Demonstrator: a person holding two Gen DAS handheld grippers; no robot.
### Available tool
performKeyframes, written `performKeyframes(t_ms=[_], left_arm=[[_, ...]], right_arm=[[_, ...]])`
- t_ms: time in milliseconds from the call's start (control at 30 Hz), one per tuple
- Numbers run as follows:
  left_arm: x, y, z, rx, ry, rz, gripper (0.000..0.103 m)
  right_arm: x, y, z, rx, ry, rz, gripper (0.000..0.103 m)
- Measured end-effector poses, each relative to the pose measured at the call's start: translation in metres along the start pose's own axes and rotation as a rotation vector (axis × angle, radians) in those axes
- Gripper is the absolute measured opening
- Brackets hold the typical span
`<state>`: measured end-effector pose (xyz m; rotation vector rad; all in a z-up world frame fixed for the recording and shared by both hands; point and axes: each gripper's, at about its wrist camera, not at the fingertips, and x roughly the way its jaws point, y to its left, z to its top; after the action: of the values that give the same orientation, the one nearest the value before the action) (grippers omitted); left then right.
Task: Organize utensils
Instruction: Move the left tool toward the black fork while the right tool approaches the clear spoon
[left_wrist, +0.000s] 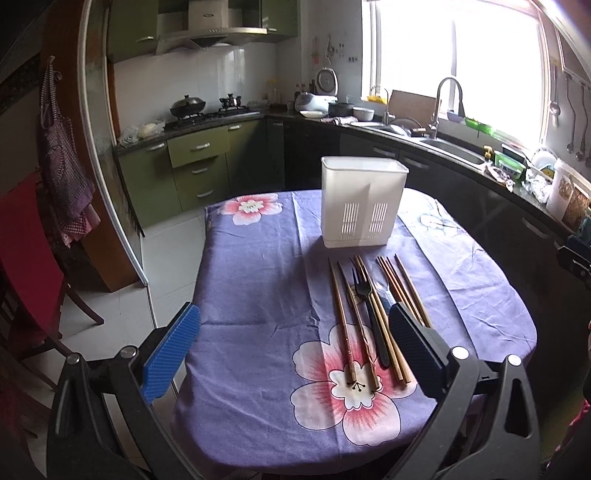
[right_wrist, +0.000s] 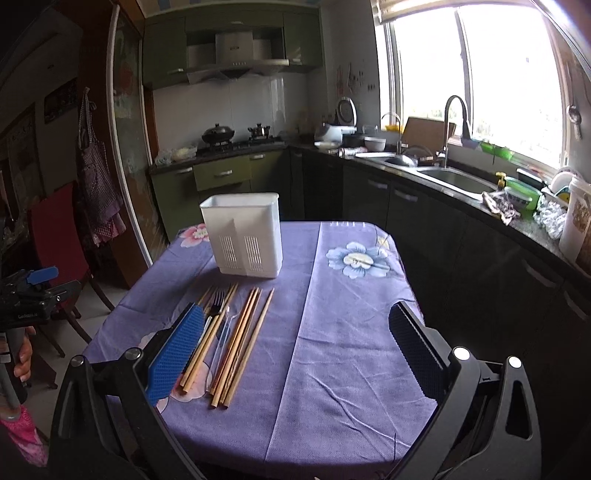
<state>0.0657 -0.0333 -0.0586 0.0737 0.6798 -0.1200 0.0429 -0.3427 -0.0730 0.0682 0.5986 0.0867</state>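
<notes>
I hold both tongs wide and empty above the near edge of the table, left gripper (left_wrist: 295, 347) and right gripper (right_wrist: 295, 350) flanking the utensils so either can reach in. The chopsticks (right_wrist: 242, 339), the fork (left_wrist: 364, 291) and a clear spoon (right_wrist: 221, 332) lie flat on the purple cloth (right_wrist: 351, 332), side by side, their long axes pointing away from me toward the white holder (left_wrist: 364, 203), standing just beyond their tips.

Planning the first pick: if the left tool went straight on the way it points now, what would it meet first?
Probably the purple floral tablecloth: the open left tool is aimed at bare cloth just left of the row of wooden chopsticks. The white plastic utensil holder stands farther on, slightly right. Depth is uncertain.
</notes>
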Motion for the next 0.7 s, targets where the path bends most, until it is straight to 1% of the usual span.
performKeyframes(t_ms=[33,67,133,233,367,433,633,700], left_arm=[[0.011,-0.003,0.002,0.007,0.025,-0.005,0.097],[0.021,-0.007,0.005,0.014,0.048,-0.005,0.097],[0.042,-0.015,0.008,0.044,0.092,-0.001,0.097],[0.073,-0.025,0.013,0.07,0.168,-0.028,0.097],[0.108,-0.029,0.023,0.055,0.262,-0.064,0.097],[0.118,-0.032,0.026,0.046,0.291,-0.094,0.097],[0.15,-0.053,0.033,0.053,0.387,-0.108,0.097],[0.159,-0.061,0.033,0.06,0.416,-0.107,0.096]], right_arm=[[0.01,-0.001,0.003,0.003,0.027,-0.015,0.099],[0.018,-0.002,0.007,0.0,0.045,-0.006,0.099],[0.037,-0.003,0.013,-0.002,0.099,0.031,0.099],[0.071,-0.002,0.022,-0.003,0.205,0.078,0.099],[0.114,0.002,0.027,-0.003,0.343,0.116,0.099],[0.134,0.0,0.029,0.01,0.415,0.109,0.099],[0.168,-0.002,0.032,0.025,0.541,0.13,0.095],[0.175,0.0,0.033,0.015,0.561,0.123,0.092]])
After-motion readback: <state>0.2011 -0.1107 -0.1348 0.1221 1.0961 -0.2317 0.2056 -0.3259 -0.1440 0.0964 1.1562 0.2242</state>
